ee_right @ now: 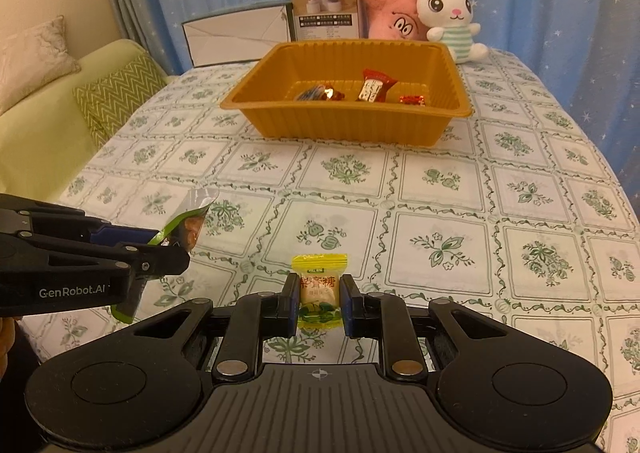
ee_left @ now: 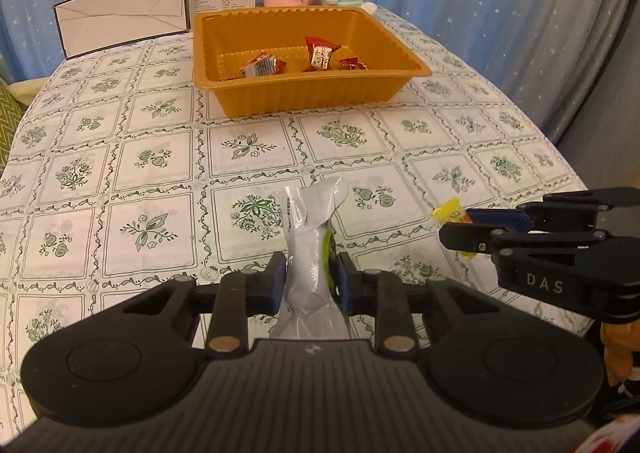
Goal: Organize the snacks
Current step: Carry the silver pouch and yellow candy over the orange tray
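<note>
1. snacks in hand: two wrapped pieces are gripped, one per gripper, both off the tablecloth.
2. left gripper: jaws clenched on a silver snack packet with a green edge. in the left wrist view the packet stands upright at lower centre, its crumpled top rising above the fingertips. in the right wrist view the same packet shows at the left edge, sticking out past the fingertips.
3. right gripper: jaws clenched on a yellow candy with red characters on its wrapper. it sits at lower centre of the right wrist view, sealed end upward. in the left wrist view the candy shows at the right edge, at the tip of the right gripper.
4. orange tray: upper centre of both views, well apart from both grippers. it holds three wrapped snacks (a red-and-white one in the middle, a blue-and-orange one to its left, a small red one to its right).
5. behind the tray, top of frame: a white rabbit plush, a pink plush, a printed carton and a flat white box.
</note>
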Available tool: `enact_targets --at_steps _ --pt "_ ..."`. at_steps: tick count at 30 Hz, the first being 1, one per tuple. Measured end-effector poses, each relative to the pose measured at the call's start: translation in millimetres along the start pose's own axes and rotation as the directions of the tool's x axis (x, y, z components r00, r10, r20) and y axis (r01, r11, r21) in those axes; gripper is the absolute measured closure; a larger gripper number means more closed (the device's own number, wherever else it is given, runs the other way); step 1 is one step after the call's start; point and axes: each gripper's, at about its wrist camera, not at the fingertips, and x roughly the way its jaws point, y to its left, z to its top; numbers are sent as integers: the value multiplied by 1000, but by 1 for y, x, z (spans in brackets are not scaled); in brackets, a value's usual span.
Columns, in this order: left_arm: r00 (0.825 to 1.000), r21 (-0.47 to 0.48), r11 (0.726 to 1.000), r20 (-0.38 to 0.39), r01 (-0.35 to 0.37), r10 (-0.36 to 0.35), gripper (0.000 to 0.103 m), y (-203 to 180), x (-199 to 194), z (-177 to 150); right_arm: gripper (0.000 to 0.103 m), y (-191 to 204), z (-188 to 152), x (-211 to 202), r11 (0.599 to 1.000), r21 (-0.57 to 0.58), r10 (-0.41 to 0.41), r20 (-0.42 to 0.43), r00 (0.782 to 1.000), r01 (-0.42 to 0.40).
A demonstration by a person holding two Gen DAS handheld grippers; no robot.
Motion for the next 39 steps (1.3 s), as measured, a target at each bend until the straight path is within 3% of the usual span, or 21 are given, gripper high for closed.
enact_targets --at_steps 20,39 --pt "998 -56 997 43 44 -42 79 1 -23 15 82 -1 14 -22 999 29 -37 28 999 36" --pt "991 -70 993 102 91 -83 79 15 -12 85 82 -27 85 -3 998 51 -38 62 997 35"
